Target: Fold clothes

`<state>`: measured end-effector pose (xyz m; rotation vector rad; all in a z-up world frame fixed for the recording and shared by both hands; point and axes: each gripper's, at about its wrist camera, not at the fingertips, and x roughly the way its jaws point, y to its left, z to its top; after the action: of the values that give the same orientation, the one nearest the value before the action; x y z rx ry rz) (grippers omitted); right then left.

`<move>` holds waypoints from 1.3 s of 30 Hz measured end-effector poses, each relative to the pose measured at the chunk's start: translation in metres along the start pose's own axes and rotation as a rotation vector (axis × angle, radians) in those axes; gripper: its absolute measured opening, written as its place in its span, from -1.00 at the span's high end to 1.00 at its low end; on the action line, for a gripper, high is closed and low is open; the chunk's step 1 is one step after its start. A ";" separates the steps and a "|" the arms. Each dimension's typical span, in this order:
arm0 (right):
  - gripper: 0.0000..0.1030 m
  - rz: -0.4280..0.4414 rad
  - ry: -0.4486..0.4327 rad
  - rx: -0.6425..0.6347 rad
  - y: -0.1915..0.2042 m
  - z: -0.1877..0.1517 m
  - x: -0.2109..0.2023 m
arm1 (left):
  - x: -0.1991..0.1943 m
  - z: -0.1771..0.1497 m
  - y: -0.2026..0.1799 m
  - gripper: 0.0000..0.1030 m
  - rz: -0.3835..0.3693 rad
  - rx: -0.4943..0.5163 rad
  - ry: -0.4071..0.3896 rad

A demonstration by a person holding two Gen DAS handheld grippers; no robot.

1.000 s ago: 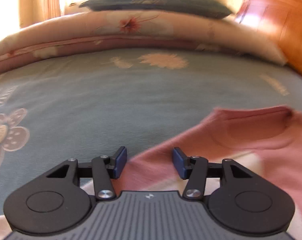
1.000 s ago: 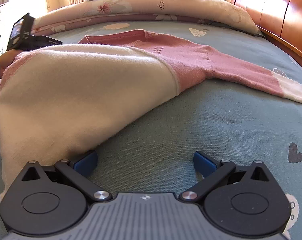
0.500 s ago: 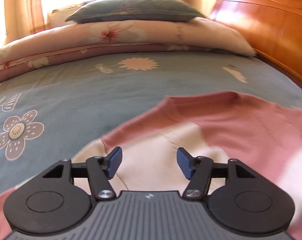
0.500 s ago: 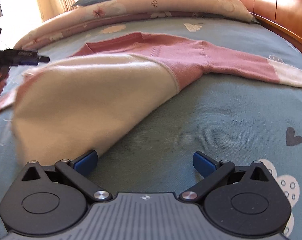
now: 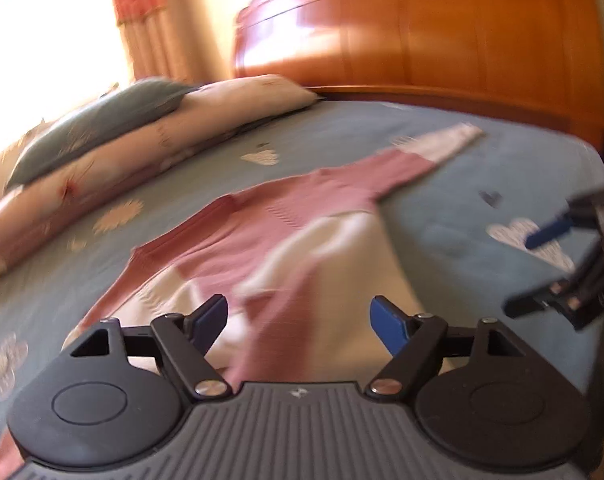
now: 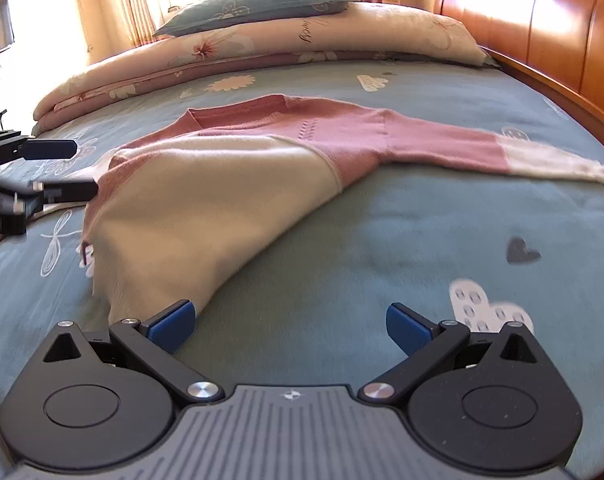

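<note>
Both tongs gape, pinching nothing: left gripper (image 5: pixel 298 320) above the sweater (image 6: pixel 238 184), right gripper (image 6: pixel 290 326) beside its hem; sweater lies half-folded on the bed (image 6: pixel 382 264); 1 sleeve (image 6: pixel 502 152) stays outstretched, so a careless grab likely bunches the fold.

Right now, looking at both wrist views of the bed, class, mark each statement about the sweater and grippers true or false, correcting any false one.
1. The sweater is pink and cream. True.
2. The right gripper is clamped on the sweater. False: its jaws stand wide open, nothing held between them.
3. One sleeve lies stretched out towards the wooden headboard. True.
4. The left gripper is shut. False: it is open above the sweater.
5. The sweater lies on a bare wooden floor. False: it lies on a blue-green patterned bedsheet.
</note>
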<state>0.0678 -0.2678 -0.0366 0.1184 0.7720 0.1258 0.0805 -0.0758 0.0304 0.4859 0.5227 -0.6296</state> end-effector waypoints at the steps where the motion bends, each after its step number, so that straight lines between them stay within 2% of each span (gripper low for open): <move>1: -1.00 0.002 0.003 0.003 -0.001 -0.003 -0.004 | 0.000 -0.001 -0.013 -0.55 -0.004 0.026 0.010; 7: -1.00 0.021 -0.005 0.012 -0.007 -0.019 -0.022 | 0.014 -0.017 -0.074 -0.55 -0.012 0.115 0.077; 13: -1.00 0.046 -0.014 0.019 -0.015 -0.030 -0.035 | 0.019 -0.032 -0.097 -0.55 -0.015 0.085 0.130; 16: -1.00 0.060 -0.022 0.003 -0.016 -0.034 -0.037 | 0.009 -0.042 -0.102 -0.55 -0.010 0.065 0.135; 22: -0.90 0.141 -0.032 -0.069 0.003 -0.030 -0.028 | -0.010 -0.063 -0.091 -0.55 0.022 -0.042 0.184; 26: -0.74 0.205 -0.028 -0.139 0.026 -0.019 -0.015 | -0.017 -0.072 -0.075 -0.61 0.093 -0.117 0.197; 29: -0.72 0.238 -0.019 -0.200 0.050 -0.014 -0.003 | -0.022 -0.077 -0.063 -0.61 0.141 -0.168 0.208; 35: -0.73 0.223 -0.057 -0.372 0.103 -0.002 0.016 | -0.038 -0.091 -0.047 -0.61 0.181 -0.205 0.216; 39: -0.75 0.155 -0.063 -0.485 0.132 0.002 0.038 | -0.043 -0.100 -0.037 -0.62 0.193 -0.234 0.230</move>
<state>0.0872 -0.1316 -0.0412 -0.2772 0.6502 0.4500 -0.0042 -0.0273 -0.0301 0.3829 0.7486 -0.3236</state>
